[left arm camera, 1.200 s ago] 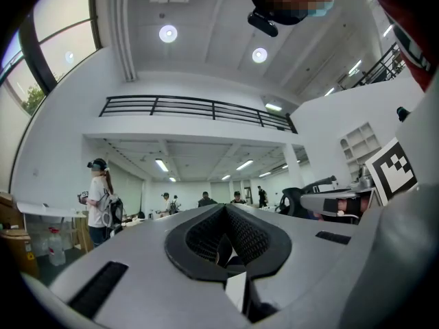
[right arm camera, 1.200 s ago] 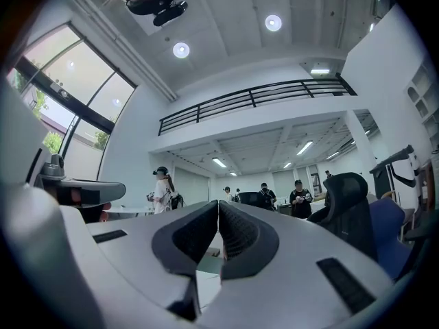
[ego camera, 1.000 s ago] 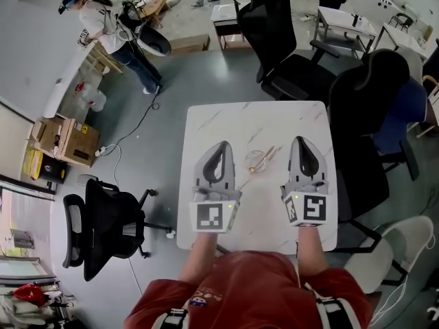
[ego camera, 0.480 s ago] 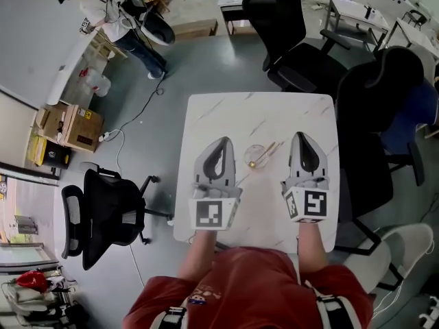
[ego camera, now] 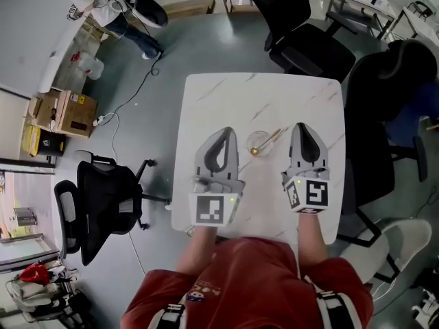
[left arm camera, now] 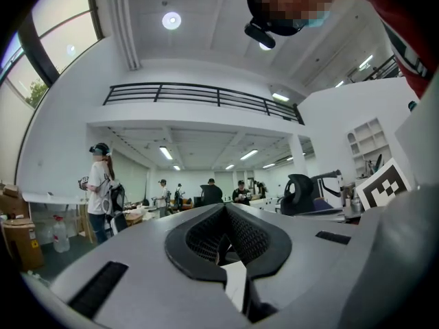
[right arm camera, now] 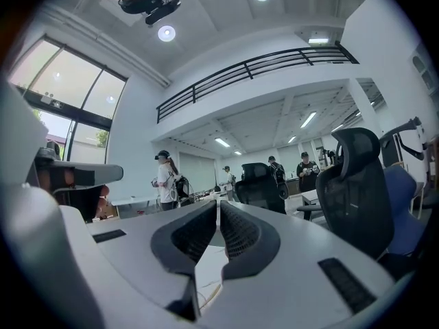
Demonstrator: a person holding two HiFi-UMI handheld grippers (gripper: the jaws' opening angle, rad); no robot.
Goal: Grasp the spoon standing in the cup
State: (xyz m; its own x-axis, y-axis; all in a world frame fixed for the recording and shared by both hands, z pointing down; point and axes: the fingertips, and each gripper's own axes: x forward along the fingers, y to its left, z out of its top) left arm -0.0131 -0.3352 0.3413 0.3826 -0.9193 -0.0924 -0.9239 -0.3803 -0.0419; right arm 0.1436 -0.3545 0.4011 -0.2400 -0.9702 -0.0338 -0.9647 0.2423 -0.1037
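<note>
In the head view a clear glass cup (ego camera: 258,142) stands mid-table on the white marble table (ego camera: 260,94). A spoon (ego camera: 269,140) with a golden handle stands in it and leans to the upper right. My left gripper (ego camera: 226,131) rests just left of the cup, and my right gripper (ego camera: 302,126) just right of it. Neither touches the cup. Both are shut with nothing between the jaws. The left gripper view shows the left gripper (left arm camera: 224,208) with tips met. In the right gripper view, the right gripper (right arm camera: 218,203) shows only a thin slit. Neither gripper view shows the cup.
Black office chairs (ego camera: 309,46) stand beyond the table's far right corner, another black chair (ego camera: 103,204) stands on the floor to the left, and a white chair (ego camera: 405,252) at the near right. Cardboard boxes (ego camera: 62,112) and a person (ego camera: 103,5) are far left.
The head view has shifted, so the table sits lower in the frame. Both grippers keep their places on either side of the cup, still shut.
</note>
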